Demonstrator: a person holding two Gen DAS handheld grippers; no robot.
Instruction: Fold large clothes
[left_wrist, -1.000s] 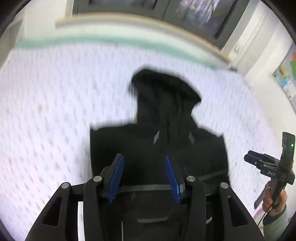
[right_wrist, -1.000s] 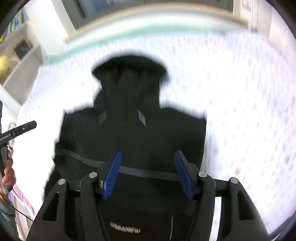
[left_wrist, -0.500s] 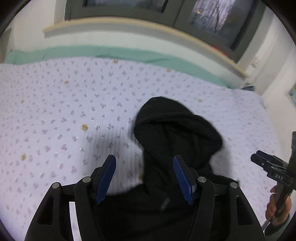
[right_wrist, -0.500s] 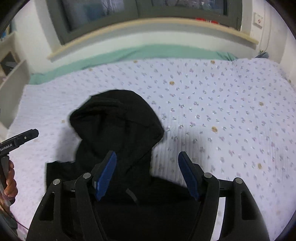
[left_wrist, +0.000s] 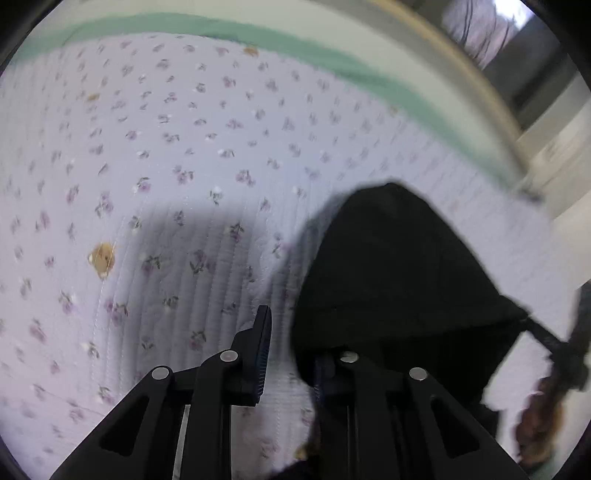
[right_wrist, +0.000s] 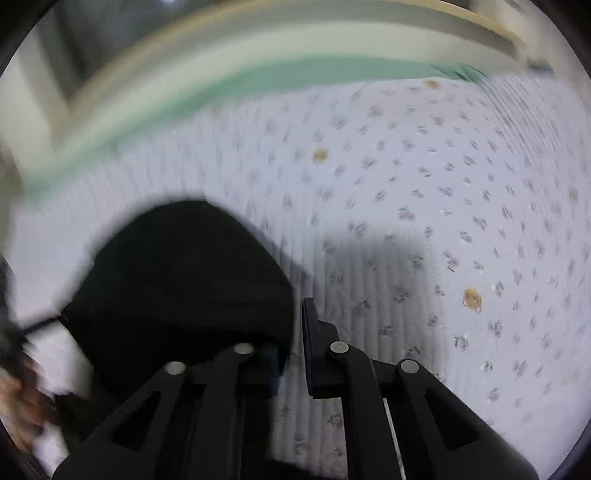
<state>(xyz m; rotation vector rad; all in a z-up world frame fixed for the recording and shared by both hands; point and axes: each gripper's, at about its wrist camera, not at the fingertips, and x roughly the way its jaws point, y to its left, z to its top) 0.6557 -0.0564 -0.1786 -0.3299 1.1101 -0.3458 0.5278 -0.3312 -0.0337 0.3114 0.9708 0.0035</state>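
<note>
Black hoodie (left_wrist: 399, 280) lies on the floral quilt (left_wrist: 166, 155), hood up-bed. My left gripper (left_wrist: 291, 354) and right gripper (right_wrist: 291, 332) each pinch hood edge; inner fingers hidden by cloth. Frames blurred.

Matt black cloth hoodie (left_wrist: 399, 266) on ribbed, quilted floral bedspread (left_wrist: 177, 155)

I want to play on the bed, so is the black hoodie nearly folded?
Not nearly. Done: the black hoodie lies on the floral bedspread. In hand: the left gripper and right gripper each have fingers set narrowly around one side edge of its hood; blur hides whether they grip. Left: no finished fold shows, so probably all the folding.
</note>
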